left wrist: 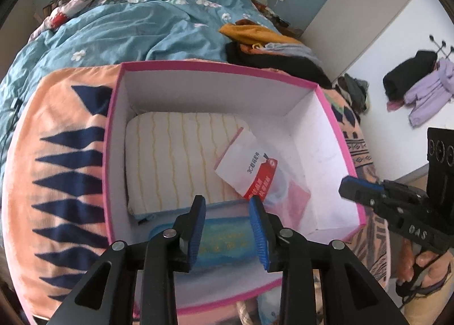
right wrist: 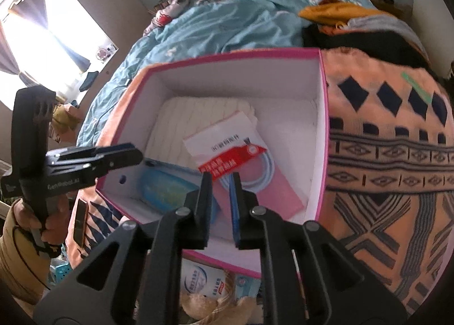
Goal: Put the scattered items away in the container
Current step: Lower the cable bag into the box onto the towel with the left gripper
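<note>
Bedroom with a blue quilt behind; a pink box sits on an orange blanket. Left view: the left gripper hangs over the box with jaws parted, nothing pressed, a blue pouch lying below them on the box floor, probably just dropped there. Right view: the right gripper, lower centre, has a narrow empty gap above a cable packet in the box.

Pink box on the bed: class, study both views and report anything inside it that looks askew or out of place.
In the pink box, the white packet with the red label lies skewed, angled across the cream folded towel and a pink pouch rather than square to the walls. The blue pack lies flat by the near wall. Nothing looks spilled or damaged.
</note>
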`<state>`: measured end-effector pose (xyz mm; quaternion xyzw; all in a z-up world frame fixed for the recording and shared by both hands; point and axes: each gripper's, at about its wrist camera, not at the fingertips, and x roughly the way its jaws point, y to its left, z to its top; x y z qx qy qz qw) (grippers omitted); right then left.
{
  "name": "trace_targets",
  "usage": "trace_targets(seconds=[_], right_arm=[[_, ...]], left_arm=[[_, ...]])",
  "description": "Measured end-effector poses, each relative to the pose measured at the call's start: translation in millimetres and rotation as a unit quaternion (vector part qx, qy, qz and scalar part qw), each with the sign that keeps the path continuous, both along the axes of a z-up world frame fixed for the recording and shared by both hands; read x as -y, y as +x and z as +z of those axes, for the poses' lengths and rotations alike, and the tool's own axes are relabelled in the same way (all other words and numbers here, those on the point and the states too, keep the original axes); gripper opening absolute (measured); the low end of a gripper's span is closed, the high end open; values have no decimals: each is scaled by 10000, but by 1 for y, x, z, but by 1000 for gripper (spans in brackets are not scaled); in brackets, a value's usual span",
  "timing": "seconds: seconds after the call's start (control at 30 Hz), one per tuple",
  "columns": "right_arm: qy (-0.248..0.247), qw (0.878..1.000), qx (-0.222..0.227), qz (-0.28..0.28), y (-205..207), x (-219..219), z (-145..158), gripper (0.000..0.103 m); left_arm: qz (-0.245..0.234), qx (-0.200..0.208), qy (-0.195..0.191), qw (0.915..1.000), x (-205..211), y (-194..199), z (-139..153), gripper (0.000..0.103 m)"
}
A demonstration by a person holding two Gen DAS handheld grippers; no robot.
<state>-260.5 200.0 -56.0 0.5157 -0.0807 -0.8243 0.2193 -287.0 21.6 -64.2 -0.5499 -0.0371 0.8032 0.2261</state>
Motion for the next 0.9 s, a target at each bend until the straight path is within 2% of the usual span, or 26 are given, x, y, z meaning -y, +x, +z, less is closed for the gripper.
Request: trace_targets(seconds=[0.1,0.17,0.23,0.33,0.47,0.5,0.53,0.6,0.63,0.8,0.9], right_arm=[[-57,9999,93,-44,3,-3,-6,18],[-86,9999,118,-65,5,-5,-9,19],[-114,9997,166,-114,6,-7,-12,20],[-157,9995,203,-157,7,-9,-14,21],[-158,9995,233,-161,9,-10,-17,21],[-152,9995,237,-170,9,-11,-17,21],[-146,9994,245,-187,9,-12,-18,22],[-133,9993,265,-223,8,-14,-20,22],[-127,9993,275,-240,7,-15,-21,22],[-85,9990,296,-311,3,-18,-24,23],[74,9990,282,-325,-2,-15,-25,27]], left_arm=[[-97,-9,-306,9995,-17,-12,-7,55],[-202,48,-498,9985,-29,-23,-14,57],[-303,185,-715,9968,-42,-35,-26,69],[-346,429,-1018,9933,-54,-50,-47,69],[-452,872,-1002,9901,-63,-63,-71,68],[-473,905,-944,9903,-63,-64,-72,52],[-495,938,-886,9904,-63,-64,-73,26],[-521,838,-815,9918,-61,-62,-70,6],[-474,809,-696,9932,-57,-62,-67,3],[-133,771,231,9967,-25,-60,-45,1],[-181,734,398,9963,-16,-52,-37,1]])
